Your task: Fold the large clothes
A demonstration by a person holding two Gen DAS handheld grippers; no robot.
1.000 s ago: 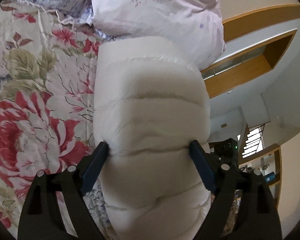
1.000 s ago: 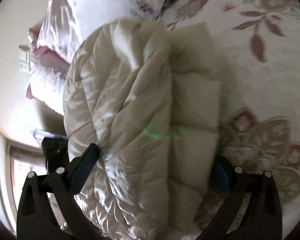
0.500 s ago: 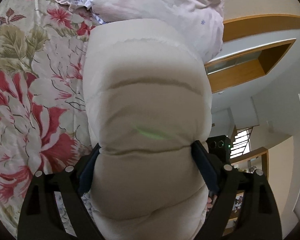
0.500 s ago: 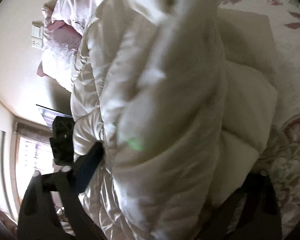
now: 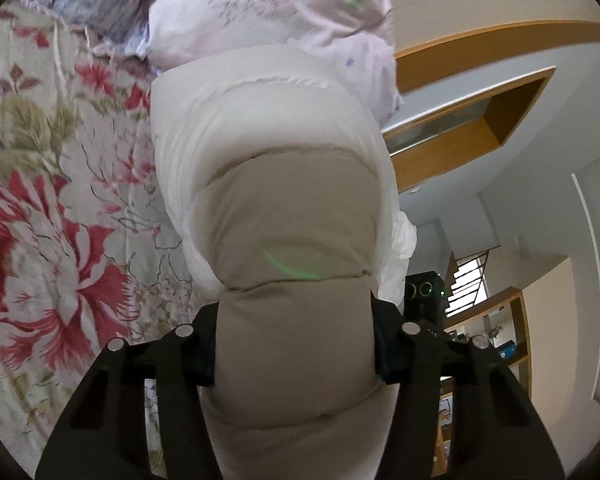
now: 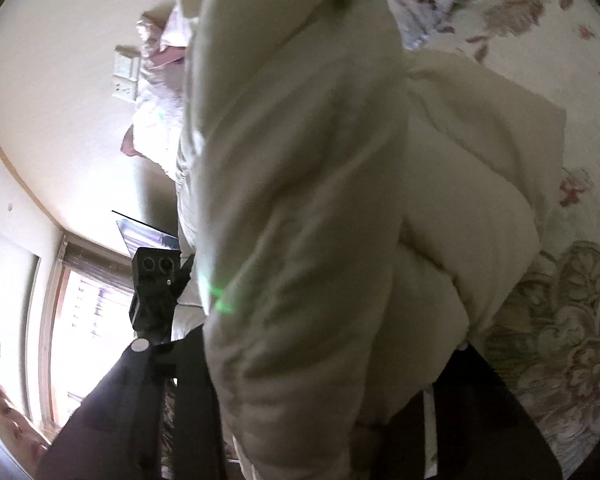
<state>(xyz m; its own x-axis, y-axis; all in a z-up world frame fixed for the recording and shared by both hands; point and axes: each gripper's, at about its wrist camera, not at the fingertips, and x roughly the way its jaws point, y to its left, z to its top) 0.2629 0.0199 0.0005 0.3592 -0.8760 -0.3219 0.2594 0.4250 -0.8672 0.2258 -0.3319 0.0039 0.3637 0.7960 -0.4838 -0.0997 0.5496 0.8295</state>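
A puffy cream-white quilted jacket fills the middle of the left wrist view, lifted above the floral bedspread. My left gripper is shut on a padded section of it, jaws pressing in from both sides. In the right wrist view the same jacket hangs bunched and fills the frame. My right gripper is shut on it; the fabric hides the fingertips.
A pale pink floral pillow lies at the head of the bed behind the jacket. The other gripper's camera shows at the left of the right wrist view. Wooden wall shelves, a window and a staircase surround the bed.
Both grippers have closed tighter on the jacket and lifted it. The fabric has bunched up and risen closer to both cameras, covering more of the bedspread.
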